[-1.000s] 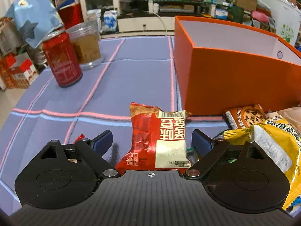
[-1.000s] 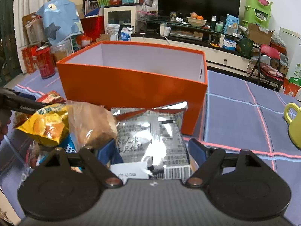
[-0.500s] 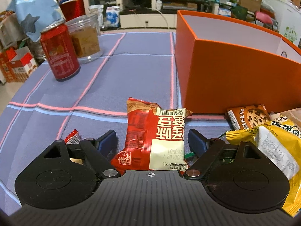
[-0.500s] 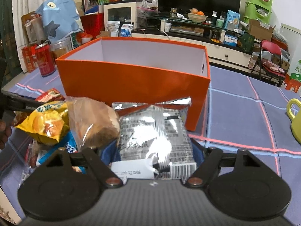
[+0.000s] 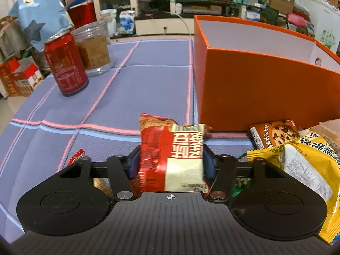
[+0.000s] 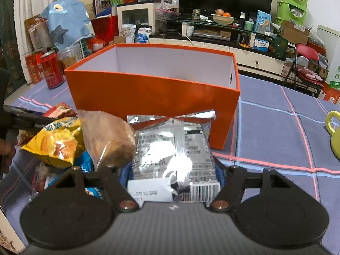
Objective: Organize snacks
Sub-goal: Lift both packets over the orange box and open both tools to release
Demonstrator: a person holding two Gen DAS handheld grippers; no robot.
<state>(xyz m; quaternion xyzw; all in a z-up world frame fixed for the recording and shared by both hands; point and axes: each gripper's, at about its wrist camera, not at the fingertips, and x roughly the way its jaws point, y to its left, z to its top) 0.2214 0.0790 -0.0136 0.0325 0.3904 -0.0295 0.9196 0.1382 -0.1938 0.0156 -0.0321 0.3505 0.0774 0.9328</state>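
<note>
My left gripper (image 5: 171, 163) is shut on a red and cream snack packet (image 5: 170, 150), held just above the blue cloth. My right gripper (image 6: 172, 174) is shut on a silver foil snack packet (image 6: 173, 153). An open orange box (image 5: 255, 89) with a white inside stands right of the left gripper, and in the right wrist view the orange box (image 6: 153, 93) is straight ahead behind the foil packet. A pile of snacks lies before it: a yellow packet (image 5: 306, 165), a brown cookie packet (image 5: 274, 135), and a clear bag of brown bread (image 6: 106, 140).
A red drink can (image 5: 64, 65) and a clear jar (image 5: 93, 46) stand at the far left of the blue checked tablecloth (image 5: 138, 89). A yellow-green mug (image 6: 333, 131) sits at the right table edge. The left gripper's arm (image 6: 27, 121) shows at the left of the pile.
Both grippers have closed: the left fingers have come together on the red packet, the right fingers on the foil packet. Both packets look slightly lifted.
</note>
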